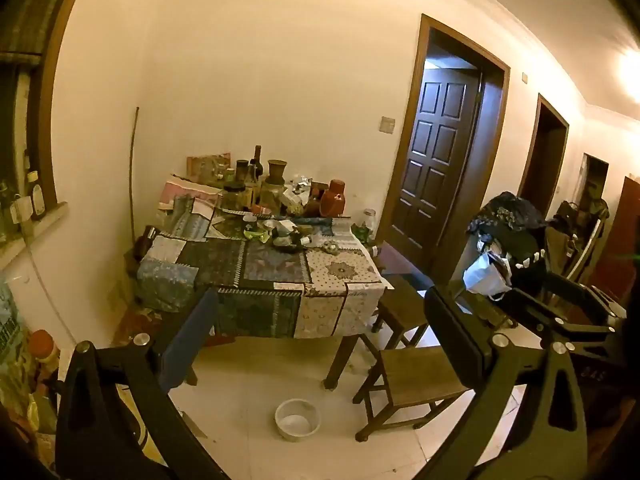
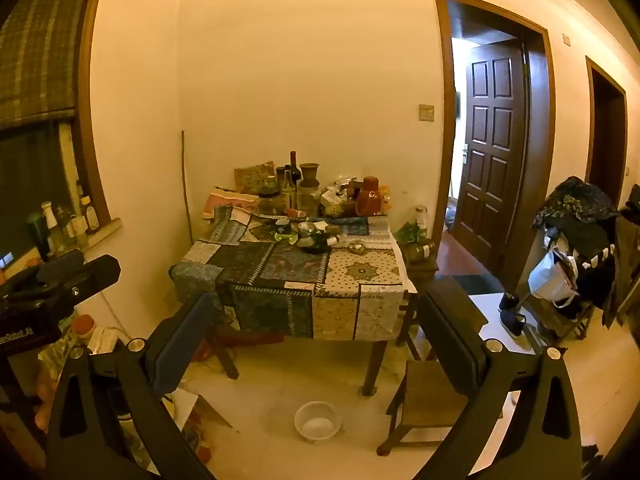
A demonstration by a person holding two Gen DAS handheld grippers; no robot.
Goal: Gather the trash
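A patchwork cloth (image 2: 296, 276) of dark blue, teal and cream floral panels covered the table, where a red-brown flask (image 2: 367, 199) stood beside a brown vase (image 2: 309, 174). The paneled door (image 2: 490, 148) was dark brown, the walls (image 2: 304, 72) cream, the floor bowl (image 2: 318, 421) white, the blind (image 2: 38, 48) grey plaid.

Both the left gripper (image 1: 320, 340) and the right gripper (image 2: 316, 344) are held level, fingers spread wide, gripping nothing.
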